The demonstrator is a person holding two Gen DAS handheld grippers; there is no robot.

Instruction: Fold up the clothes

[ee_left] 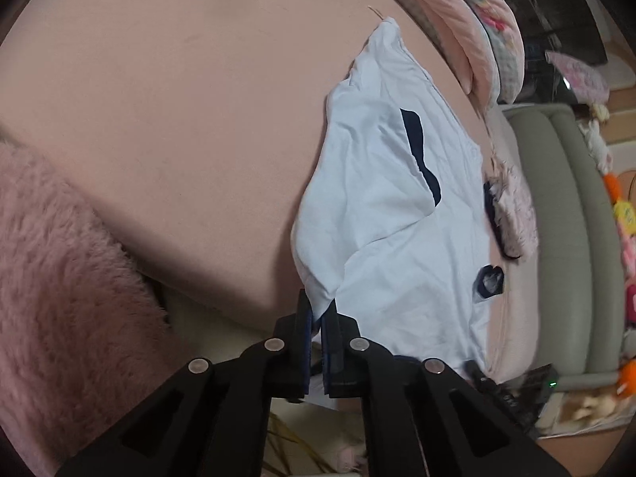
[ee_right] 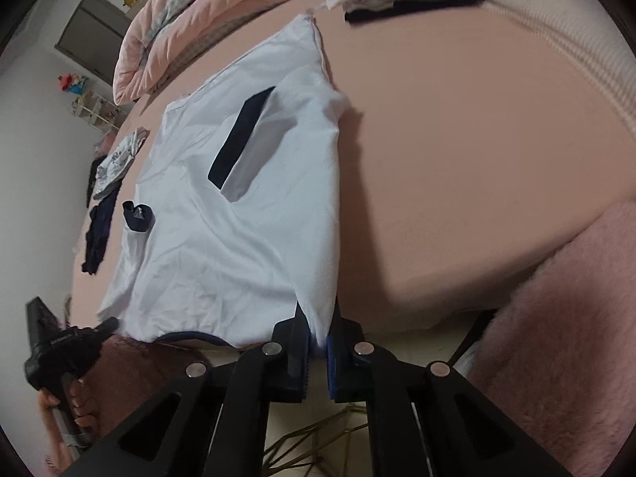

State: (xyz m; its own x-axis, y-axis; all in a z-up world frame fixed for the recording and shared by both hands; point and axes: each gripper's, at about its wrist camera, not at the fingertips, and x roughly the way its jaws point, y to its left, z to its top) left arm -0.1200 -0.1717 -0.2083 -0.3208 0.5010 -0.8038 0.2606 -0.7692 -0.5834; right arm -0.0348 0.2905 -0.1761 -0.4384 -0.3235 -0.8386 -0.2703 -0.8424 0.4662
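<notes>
Two grips on one garment. L wrist view: left gripper (ee_left: 318, 314) clenched on a near corner of the white shirt (ee_left: 397, 206); the rest runs up and right from us over the pink bed (ee_left: 179, 119), long axis pointing away.

R wrist view: right gripper (ee_right: 318, 328) pinches the shirt (ee_right: 238, 218) at its near edge, body spreading up-left; left gripper (ee_right: 59, 351) is low left by the same edge. We judge the fold goes away from us.

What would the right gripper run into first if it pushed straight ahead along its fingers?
Probably the white shirt it already pinches, then the pink bedsheet beneath; depth is unclear, but nothing else lies ahead of the right gripper.
</notes>
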